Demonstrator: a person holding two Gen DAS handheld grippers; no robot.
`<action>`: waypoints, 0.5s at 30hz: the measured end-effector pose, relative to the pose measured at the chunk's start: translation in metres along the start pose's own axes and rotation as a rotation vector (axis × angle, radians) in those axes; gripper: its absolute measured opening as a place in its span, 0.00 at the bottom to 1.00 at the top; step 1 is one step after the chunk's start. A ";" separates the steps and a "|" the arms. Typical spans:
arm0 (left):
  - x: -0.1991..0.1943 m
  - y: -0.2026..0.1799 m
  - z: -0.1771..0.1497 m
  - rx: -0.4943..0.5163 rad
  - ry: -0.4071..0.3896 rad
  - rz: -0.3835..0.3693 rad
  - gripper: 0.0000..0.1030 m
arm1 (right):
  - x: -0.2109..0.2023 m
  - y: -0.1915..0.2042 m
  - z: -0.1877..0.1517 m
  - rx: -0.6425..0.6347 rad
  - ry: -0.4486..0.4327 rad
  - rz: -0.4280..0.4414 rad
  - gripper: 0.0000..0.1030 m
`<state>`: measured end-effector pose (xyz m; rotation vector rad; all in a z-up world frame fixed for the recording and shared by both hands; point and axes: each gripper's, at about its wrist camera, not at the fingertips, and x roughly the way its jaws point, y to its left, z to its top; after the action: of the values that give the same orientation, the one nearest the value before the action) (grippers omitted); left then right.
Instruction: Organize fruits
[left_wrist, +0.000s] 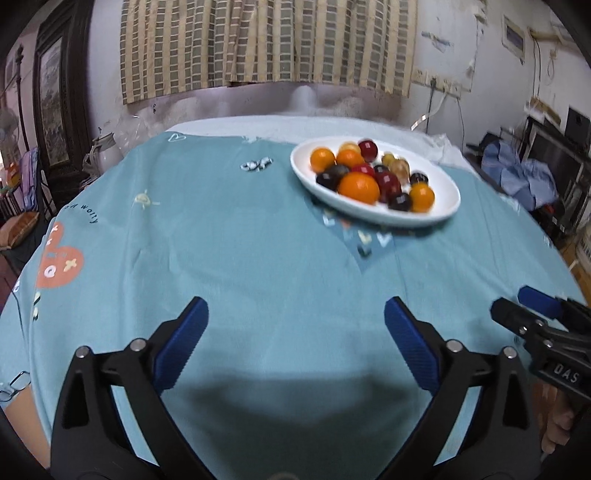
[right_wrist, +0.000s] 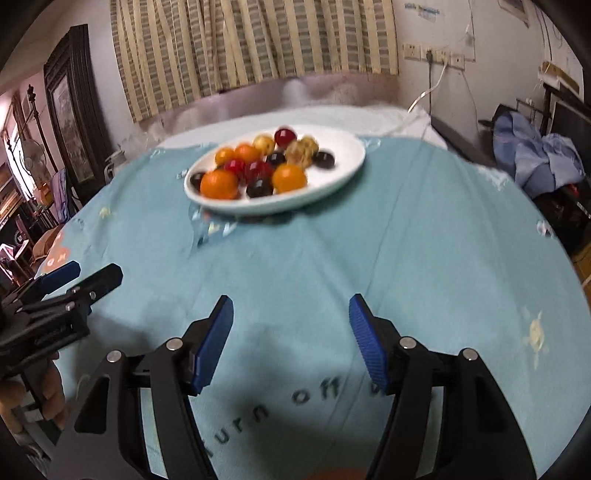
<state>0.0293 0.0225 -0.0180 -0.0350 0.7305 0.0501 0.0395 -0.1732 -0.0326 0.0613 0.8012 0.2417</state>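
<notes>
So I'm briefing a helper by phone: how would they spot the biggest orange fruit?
Find the white oval plate on the blue tablecloth. Among its fruits, the biggest orange fruit sits at the near edge, beside dark and red ones. It is clearly larger than the other orange fruits.

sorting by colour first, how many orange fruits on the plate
4, all on the white plate: one front left, one front right, two side by side at the back left. Blur and piled fruit may hide more.

Left gripper (left_wrist: 295, 332) jaws wide apart, holding nothing; right gripper (right_wrist: 291, 332) likewise, level alongside.
</notes>
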 end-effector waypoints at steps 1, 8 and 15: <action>0.001 -0.004 -0.004 0.015 0.013 0.010 0.97 | 0.002 0.001 0.000 -0.002 0.009 -0.010 0.63; 0.017 -0.021 -0.012 0.091 0.103 0.044 0.98 | 0.012 -0.008 -0.006 0.084 0.052 -0.031 0.66; 0.026 -0.023 -0.014 0.069 0.160 0.034 0.98 | 0.019 -0.002 -0.008 0.060 0.084 -0.092 0.66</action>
<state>0.0408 0.0002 -0.0454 0.0403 0.8928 0.0553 0.0469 -0.1705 -0.0522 0.0708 0.8925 0.1342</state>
